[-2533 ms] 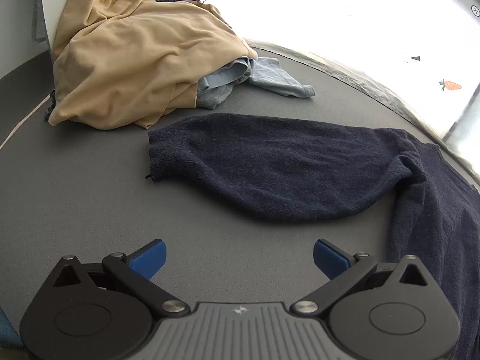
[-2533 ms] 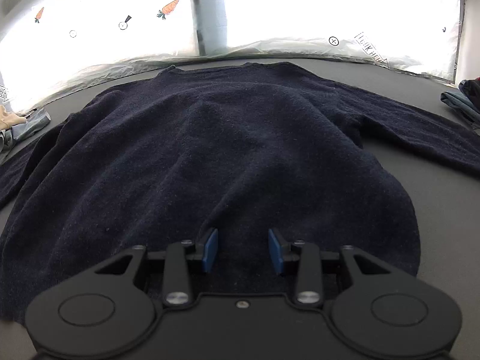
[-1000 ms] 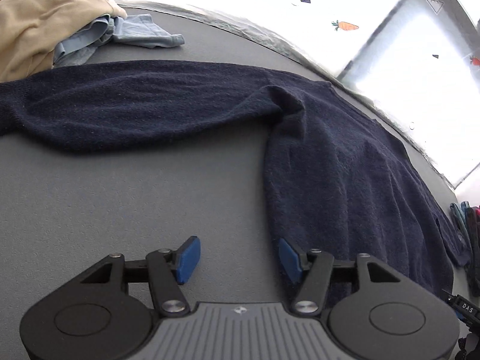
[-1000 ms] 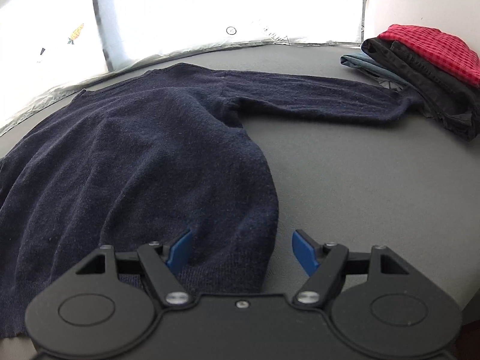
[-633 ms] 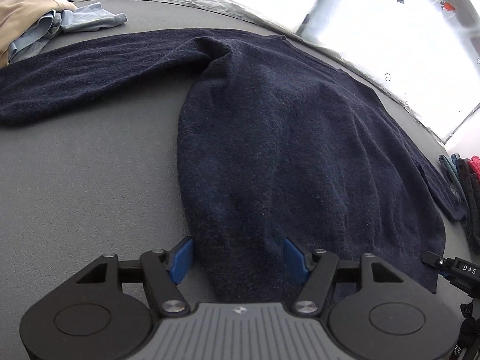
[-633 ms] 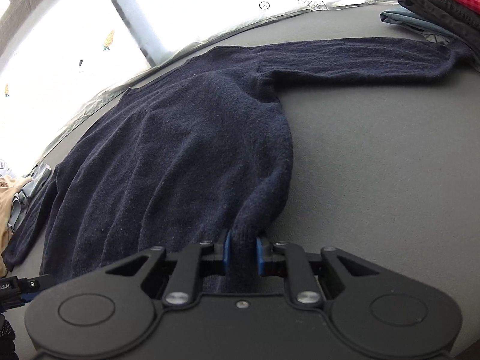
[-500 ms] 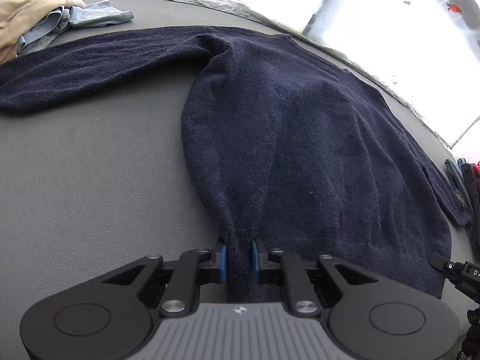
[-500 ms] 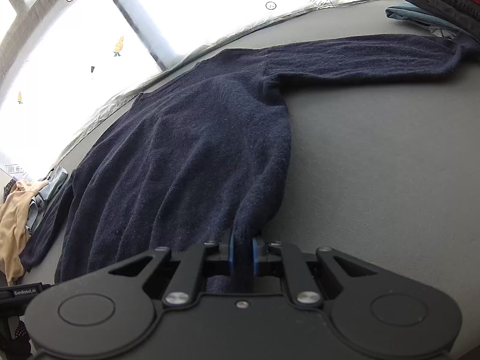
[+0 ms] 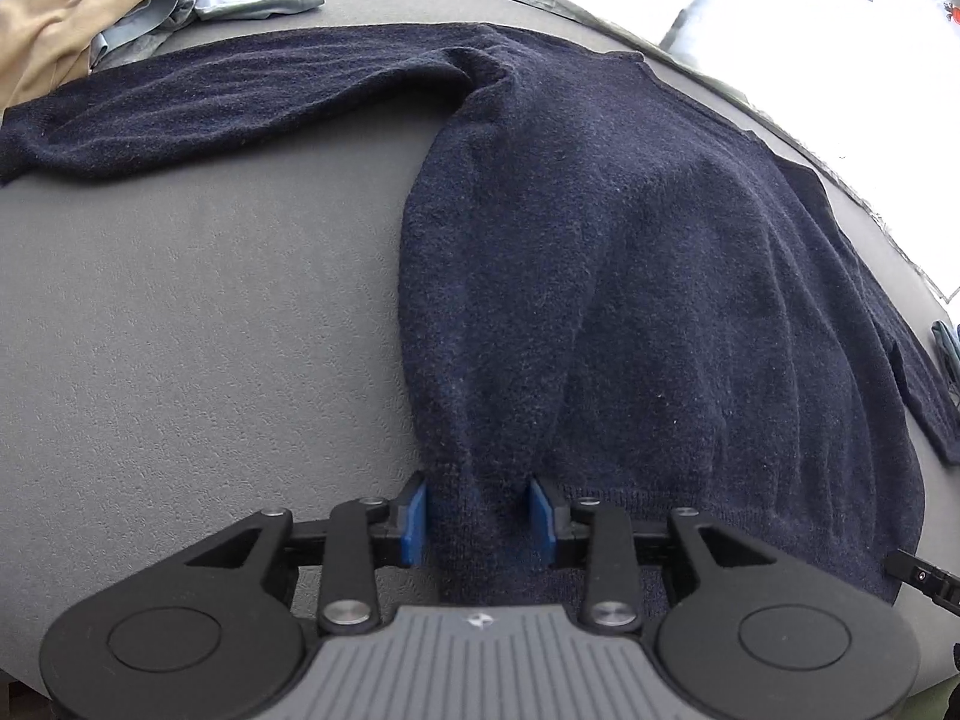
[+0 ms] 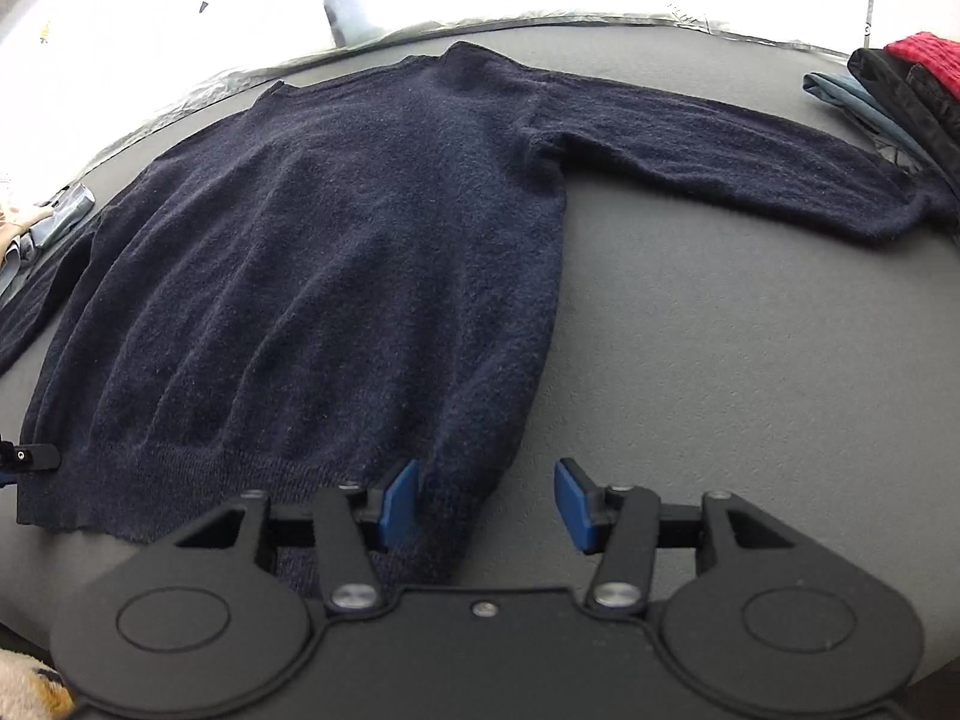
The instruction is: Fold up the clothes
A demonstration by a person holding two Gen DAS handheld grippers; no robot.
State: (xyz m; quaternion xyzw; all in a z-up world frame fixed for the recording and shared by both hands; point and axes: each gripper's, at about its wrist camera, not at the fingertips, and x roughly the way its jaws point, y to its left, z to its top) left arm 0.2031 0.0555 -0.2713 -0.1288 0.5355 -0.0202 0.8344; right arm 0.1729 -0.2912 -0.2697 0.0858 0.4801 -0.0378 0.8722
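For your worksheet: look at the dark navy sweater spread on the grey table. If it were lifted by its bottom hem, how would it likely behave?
The navy sweater would probably hang limp: it lies flat with soft ridges, and the hem bunches between the left gripper pads. Its fuzzy knit likely grips rather than slips. The outstretched sleeve would probably trail behind across the grey table.

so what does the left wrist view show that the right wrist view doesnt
Only the left wrist view: the left gripper, its jaws opening with the sweater's hem corner between them, the whole left sleeve, and the tan garment in full beyond its cuff.

Only the right wrist view: the right gripper, its jaws opening over the other hem corner, the right sleeve laid out, and the folded stack with a red piece on top.

Both: the navy sweater spread flat on the grey table, with bright windows behind.
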